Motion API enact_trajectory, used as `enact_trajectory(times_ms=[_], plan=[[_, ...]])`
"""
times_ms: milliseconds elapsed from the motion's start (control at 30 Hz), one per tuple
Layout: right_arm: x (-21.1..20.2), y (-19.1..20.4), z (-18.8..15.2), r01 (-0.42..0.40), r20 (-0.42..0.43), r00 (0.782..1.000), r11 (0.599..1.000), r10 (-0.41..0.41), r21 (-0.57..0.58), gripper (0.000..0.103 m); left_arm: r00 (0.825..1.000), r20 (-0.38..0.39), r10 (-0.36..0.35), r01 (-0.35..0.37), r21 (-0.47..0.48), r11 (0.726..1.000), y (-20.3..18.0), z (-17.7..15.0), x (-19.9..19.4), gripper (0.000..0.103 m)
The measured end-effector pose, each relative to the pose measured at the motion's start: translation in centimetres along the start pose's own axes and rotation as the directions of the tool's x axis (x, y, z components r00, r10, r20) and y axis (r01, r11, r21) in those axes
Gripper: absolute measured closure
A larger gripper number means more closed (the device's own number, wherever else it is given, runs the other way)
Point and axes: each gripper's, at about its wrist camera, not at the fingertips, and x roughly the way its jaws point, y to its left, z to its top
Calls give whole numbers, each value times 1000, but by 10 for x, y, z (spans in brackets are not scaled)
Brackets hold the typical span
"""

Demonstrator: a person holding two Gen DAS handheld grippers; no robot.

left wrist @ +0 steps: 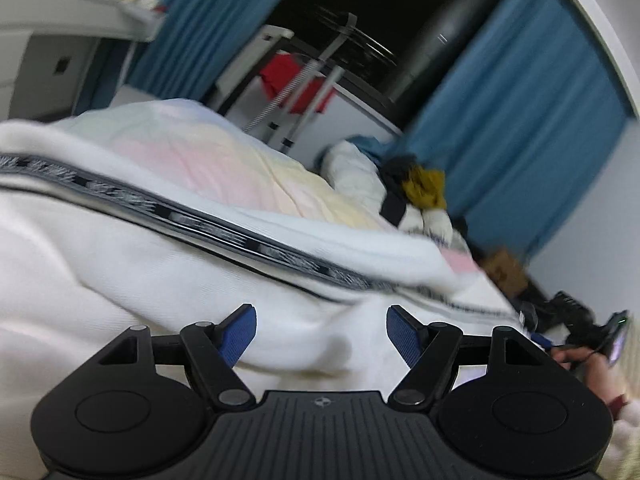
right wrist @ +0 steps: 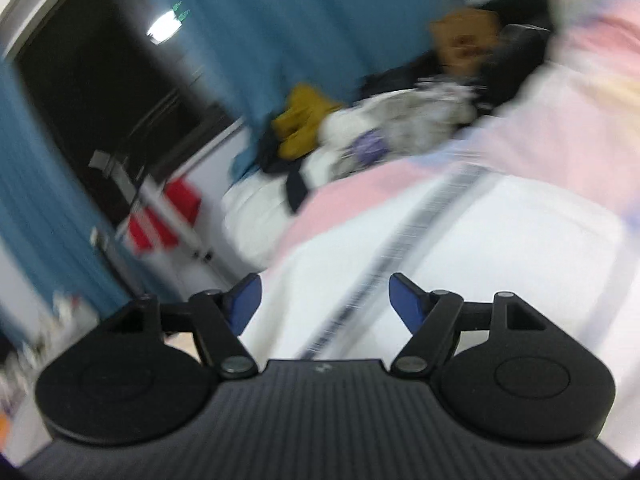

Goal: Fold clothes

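Note:
A white garment (left wrist: pixel 120 272) with a dark patterned stripe (left wrist: pixel 224 228) lies spread over a pastel bedspread (left wrist: pixel 208 156). My left gripper (left wrist: pixel 321 322) hovers just above its near fold, blue pads (left wrist: pixel 240 332) wide apart and nothing between them. In the blurred right wrist view the same white garment (right wrist: pixel 480 248) with its stripe (right wrist: pixel 404 236) runs under my right gripper (right wrist: pixel 325 292), which is open too and holds nothing. At the far right edge of the left wrist view a hand (left wrist: pixel 576 360) holds the other gripper.
A heap of other clothes (left wrist: pixel 404 188), white, dark and mustard, lies at the far end of the bed (right wrist: pixel 360 136). Blue curtains (left wrist: pixel 520 120) frame a dark window. A drying rack with a red item (left wrist: pixel 292 80) stands beyond the bed. A shelf (left wrist: pixel 80 16) hangs at left.

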Motion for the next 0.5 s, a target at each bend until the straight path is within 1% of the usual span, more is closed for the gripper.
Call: enact_trajectory(times_ms=[67,100,133,200,267,333,367,400,467,500], plan=[[-15,-32,-6,61,-7,998,994,-61,88,29,1000,-16,1,0,74,997,-15,-6,7,28],[-18,-46,-7,89,-29,996,988,-86,129,29,1000,-19,13,-10,122,993,-24,-8,12,28],[-14,-58,-7,110,-74,992,980,-99,165,29,999,-23,25,-20,167,986,-32,-11,18,28],[-9,-77,-7,134,-128,986,966,-108,222,29,998,-41,43,-32,234,972,-44,-15,27,28],[-9,-92,-6,177,-146,979,945,-141,276,29,997,-50,61,-44,278,959,-52,-19,35,28],[-7,-105,-5,199,-140,976,934,-164,295,30,995,-56,83,-62,306,950,-59,-21,45,28],[-2,-111,-5,200,-144,976,935,-164,294,29,994,-50,93,-73,314,947,-61,-20,52,28],[4,-116,-5,183,-147,978,938,-144,295,29,993,-44,108,-88,319,944,-63,-20,58,29],[13,-129,-5,125,-119,989,940,-91,316,33,994,-41,103,-85,323,943,-65,-20,62,29],[17,-136,-5,94,-99,993,940,-65,329,36,994,-39,101,-83,325,942,-66,-19,64,30]])
